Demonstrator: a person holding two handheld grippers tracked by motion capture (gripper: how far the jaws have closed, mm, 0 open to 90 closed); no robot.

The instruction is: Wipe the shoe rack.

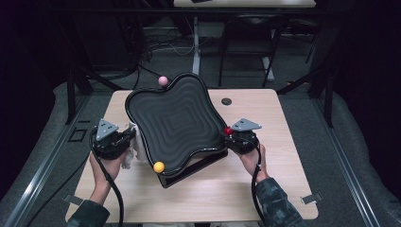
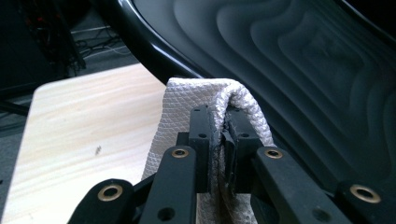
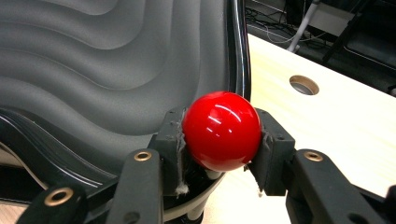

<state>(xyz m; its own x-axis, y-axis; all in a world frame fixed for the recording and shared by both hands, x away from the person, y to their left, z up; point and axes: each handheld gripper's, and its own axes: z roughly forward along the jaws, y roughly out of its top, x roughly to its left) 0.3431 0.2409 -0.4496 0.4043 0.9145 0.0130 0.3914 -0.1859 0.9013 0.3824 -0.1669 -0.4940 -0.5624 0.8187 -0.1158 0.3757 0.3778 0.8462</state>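
A black wavy-edged tray with stepped ridges stands tilted on the wooden table. It carries ball knobs: a pink one at the far rim, a yellow one at the near rim and a red one on its right side. My right gripper is shut on the red ball knob at the tray's right edge. My left gripper is shut on a folded white textured cloth, pressed beside the tray's left rim. In the high view the cloth sits between the left gripper and the tray.
A round cable hole lies in the table right of the tray, seen also as the hole in the right gripper view. Cables trail from both grippers toward the near edge. Dark frame legs and floor cables stand beyond the table.
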